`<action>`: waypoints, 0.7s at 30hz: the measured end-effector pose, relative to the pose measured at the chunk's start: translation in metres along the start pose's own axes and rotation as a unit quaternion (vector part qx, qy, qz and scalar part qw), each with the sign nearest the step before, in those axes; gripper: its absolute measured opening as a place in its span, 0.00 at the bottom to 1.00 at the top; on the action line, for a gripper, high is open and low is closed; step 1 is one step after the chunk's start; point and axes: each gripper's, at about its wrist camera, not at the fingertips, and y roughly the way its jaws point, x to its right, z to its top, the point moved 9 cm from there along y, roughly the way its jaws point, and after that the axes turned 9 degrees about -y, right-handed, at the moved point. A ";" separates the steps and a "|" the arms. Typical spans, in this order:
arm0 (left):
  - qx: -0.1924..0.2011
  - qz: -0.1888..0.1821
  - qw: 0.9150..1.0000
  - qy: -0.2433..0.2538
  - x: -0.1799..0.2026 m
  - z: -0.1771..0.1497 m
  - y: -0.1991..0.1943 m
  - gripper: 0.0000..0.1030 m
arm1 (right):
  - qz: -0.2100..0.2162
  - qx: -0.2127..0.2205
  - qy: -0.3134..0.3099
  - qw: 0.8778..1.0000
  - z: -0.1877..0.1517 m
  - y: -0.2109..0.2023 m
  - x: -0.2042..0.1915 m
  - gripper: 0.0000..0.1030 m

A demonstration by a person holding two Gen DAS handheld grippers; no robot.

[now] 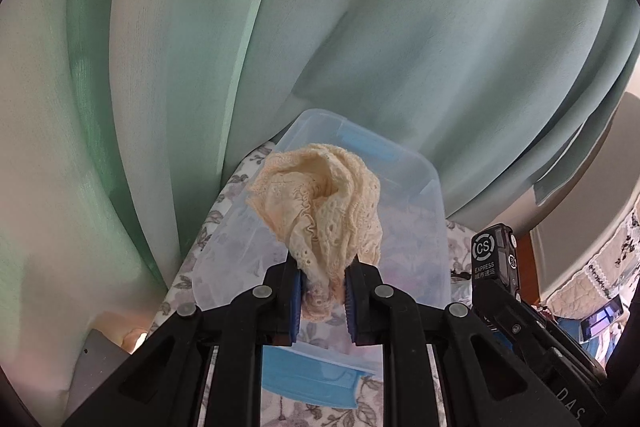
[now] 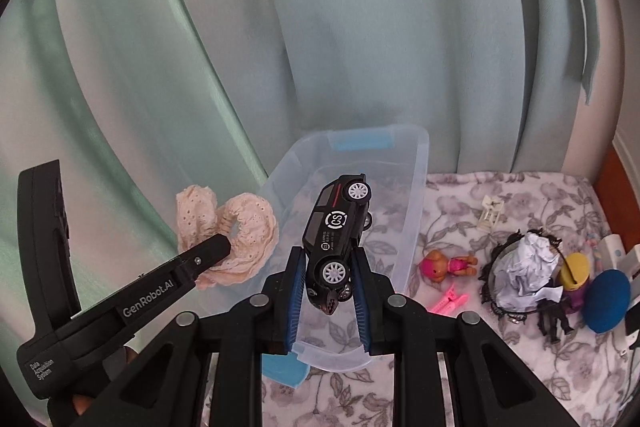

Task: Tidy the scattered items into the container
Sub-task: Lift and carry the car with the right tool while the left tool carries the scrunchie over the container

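Left gripper (image 1: 322, 291) pinching a cream lace scrunchie (image 1: 320, 203), right gripper (image 2: 326, 291) squeezing a black toy car (image 2: 338, 227) — both above the clear plastic bin (image 2: 416, 195), little doll (image 2: 444, 264) on the flowery blanket (image 2: 520, 195) to the right

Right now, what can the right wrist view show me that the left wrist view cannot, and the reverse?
Only the right wrist view shows the scattered items on the floral blanket: small doll, pink clip, blue round object. Only the left wrist view shows the left gripper pinching the cream lace fabric from behind. Both show the clear container, the black toy car and the green curtain.
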 end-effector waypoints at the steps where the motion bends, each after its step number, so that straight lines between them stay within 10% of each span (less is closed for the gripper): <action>1: -0.002 0.001 1.000 0.000 -0.001 -0.001 0.002 0.17 | 0.002 -0.004 0.001 1.000 -0.002 0.004 0.000 0.24; 21: -0.043 0.031 0.999 -0.003 -0.019 -0.018 0.052 0.18 | 0.018 -0.058 0.013 0.998 -0.024 0.057 0.020 0.24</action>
